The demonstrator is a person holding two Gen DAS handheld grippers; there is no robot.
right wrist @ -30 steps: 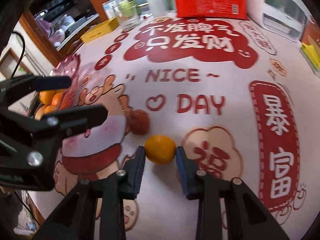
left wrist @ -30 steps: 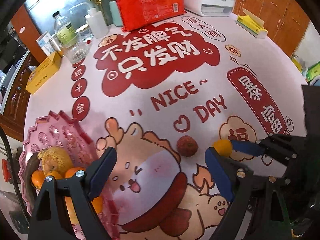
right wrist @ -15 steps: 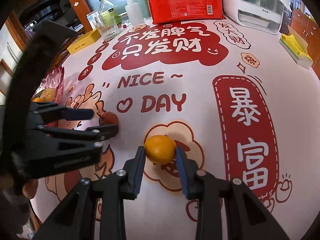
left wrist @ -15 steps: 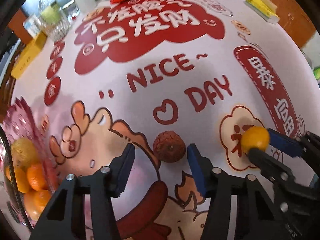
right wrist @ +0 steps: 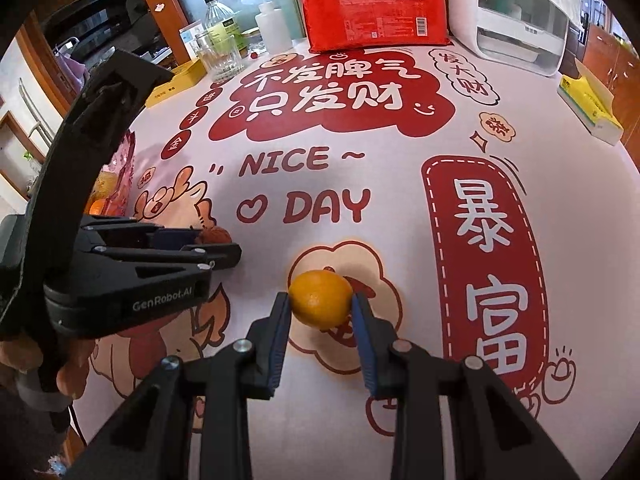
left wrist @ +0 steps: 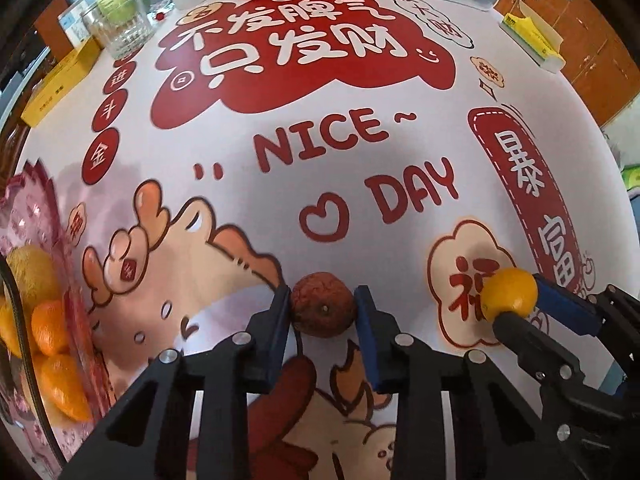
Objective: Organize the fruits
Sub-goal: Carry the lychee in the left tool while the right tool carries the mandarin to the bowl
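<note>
A brown-red lychee [left wrist: 323, 310] lies on the printed tablecloth [left wrist: 320, 208]. My left gripper [left wrist: 322, 300] points steeply down over it, jaws closing, both blue pads against its sides. From the right wrist view the lychee [right wrist: 216, 235] shows between the left gripper [right wrist: 218, 242] fingers. My right gripper [right wrist: 320, 300] is shut on a small orange [right wrist: 320, 299], held just above the cloth. In the left wrist view that orange [left wrist: 509, 294] and the right gripper [left wrist: 517, 300] sit at the right. A pink tray [left wrist: 36, 208] at the left edge holds several oranges [left wrist: 52, 326].
At the back stand a red package [right wrist: 376, 12], a white appliance [right wrist: 520, 20], a glass jar [right wrist: 220, 56] and bottles. A yellow box [left wrist: 60, 84] lies at the left edge, a tissue box [right wrist: 588, 108] at the right. A person's hand [right wrist: 16, 356] holds the left gripper.
The left gripper sank onto the lychee and its jaws closed from wide apart to touching it. The right gripper shifted sideways with the orange still in its grip.
</note>
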